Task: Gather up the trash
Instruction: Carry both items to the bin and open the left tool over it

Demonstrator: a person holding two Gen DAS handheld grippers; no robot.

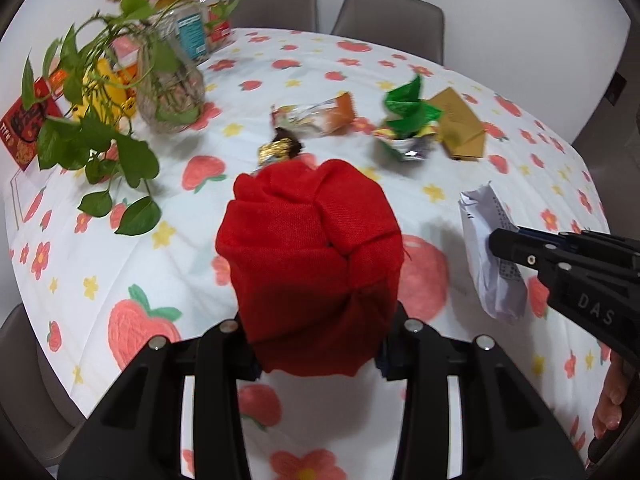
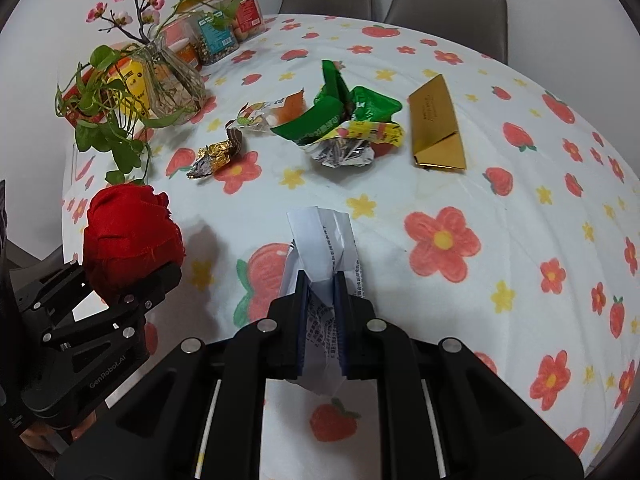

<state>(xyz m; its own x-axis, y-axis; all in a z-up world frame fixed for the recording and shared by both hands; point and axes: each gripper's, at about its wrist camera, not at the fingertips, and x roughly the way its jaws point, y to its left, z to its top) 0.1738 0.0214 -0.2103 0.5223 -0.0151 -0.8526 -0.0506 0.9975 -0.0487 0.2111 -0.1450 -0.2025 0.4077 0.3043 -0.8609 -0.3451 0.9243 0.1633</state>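
Left gripper (image 1: pixel 316 344): fingers clenched on red cloth bundle (image 1: pixel 310 268). Right gripper (image 2: pixel 320 320): fingers clenched on crumpled receipt (image 2: pixel 320 240). Green wrapper (image 2: pixel 340 116), gold box (image 2: pixel 436 124) lay far on surface (image 2: pixel 500 220).

Glass vase (image 2: pixel 176 84) w/ vines (left), snack jars (image 2: pixel 218 40), two chairs (image 2: pixel 444 4) behind tbl.

Bare tablecloth (image 2: pixel 400 184) lies before the wrappers (image 2: pixel 344 128); vase (image 2: pixel 176 80) crowds the left
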